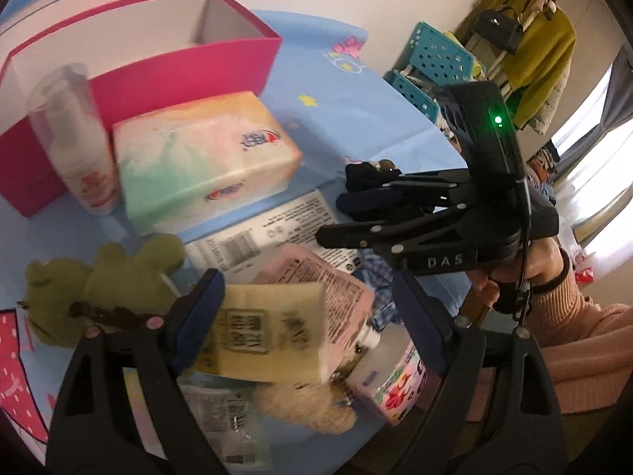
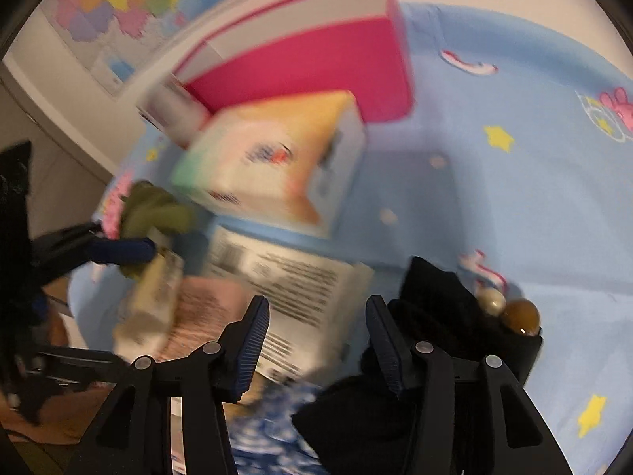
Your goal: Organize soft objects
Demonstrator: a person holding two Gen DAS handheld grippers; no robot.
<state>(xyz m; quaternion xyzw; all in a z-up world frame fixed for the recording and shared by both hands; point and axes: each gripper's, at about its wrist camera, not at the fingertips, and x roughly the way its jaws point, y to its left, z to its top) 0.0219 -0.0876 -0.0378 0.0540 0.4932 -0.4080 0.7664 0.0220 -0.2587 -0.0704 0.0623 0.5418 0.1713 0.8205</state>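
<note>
My left gripper (image 1: 308, 316) is open, its jaws on either side of a cream tissue pack (image 1: 273, 332) that lies on a pink pack (image 1: 316, 277). A green frog plush (image 1: 95, 281) lies to the left, a beige plush (image 1: 304, 403) below. My right gripper (image 2: 316, 340) is open over a white labelled pack (image 2: 292, 289); a black soft item (image 2: 435, 316) lies against its right finger. It also shows in the left wrist view (image 1: 336, 217). A pastel tissue pack (image 1: 201, 158) sits before the open pink box (image 1: 130, 75). The right wrist view is blurred.
A clear pump bottle (image 1: 79, 138) stands by the box. A floral bottle (image 1: 391, 384) lies near my left gripper's right finger. Blue cartoon tablecloth (image 2: 514, 206) covers the table. Teal baskets (image 1: 431, 63) and hanging clothes (image 1: 534, 47) stand beyond the table edge.
</note>
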